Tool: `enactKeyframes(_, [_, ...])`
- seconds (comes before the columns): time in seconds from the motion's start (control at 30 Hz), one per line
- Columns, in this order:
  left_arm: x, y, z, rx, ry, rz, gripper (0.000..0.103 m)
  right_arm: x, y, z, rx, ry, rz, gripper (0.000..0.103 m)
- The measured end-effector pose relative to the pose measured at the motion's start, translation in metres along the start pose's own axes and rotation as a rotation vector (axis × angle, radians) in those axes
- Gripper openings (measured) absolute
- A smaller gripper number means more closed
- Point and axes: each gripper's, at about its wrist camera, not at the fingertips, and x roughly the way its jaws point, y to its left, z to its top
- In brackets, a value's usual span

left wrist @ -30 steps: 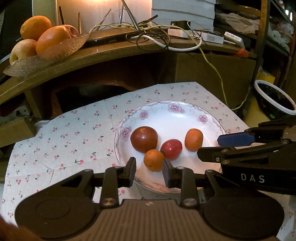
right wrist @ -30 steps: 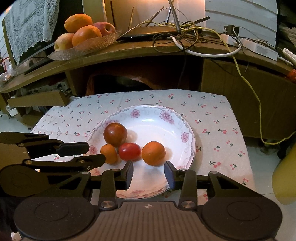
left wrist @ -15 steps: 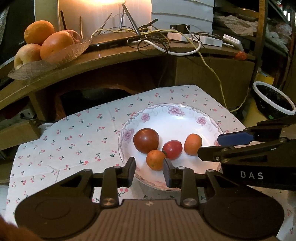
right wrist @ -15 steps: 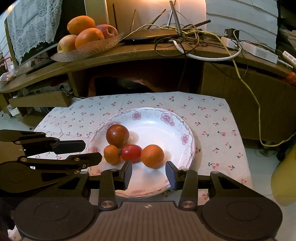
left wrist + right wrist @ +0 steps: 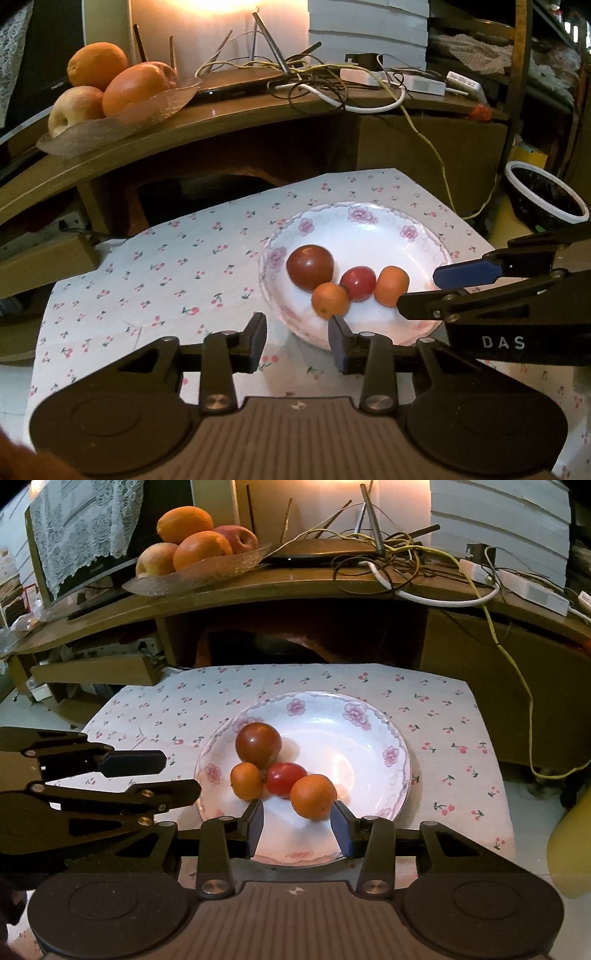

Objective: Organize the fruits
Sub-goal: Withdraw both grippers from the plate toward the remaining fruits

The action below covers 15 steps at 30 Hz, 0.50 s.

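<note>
Left gripper [image 5: 297,341] has just been opening, nothing between its jaws; right gripper [image 5: 297,825] is parted and empty too.
Four fruits [image 5: 282,768] sit clustered in a flowered plate [image 5: 369,716] on the cherry-print surface [image 5: 443,738], below a wooden shelf [image 5: 295,587] bearing a fruit dish [image 5: 207,568] and cables [image 5: 388,554].

Left gripper [image 5: 297,341] jaws just opened wider, empty; plate [image 5: 373,218] now right of the gap.
</note>
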Motion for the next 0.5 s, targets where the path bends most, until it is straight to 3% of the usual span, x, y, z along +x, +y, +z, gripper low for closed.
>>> enactKeyframes(0.5, [-0.022,0.033,-0.025,-0.031,0.021,0.031,0.043,-0.004,0.029,-0.008,-0.06,0.029,0.082,0.043])
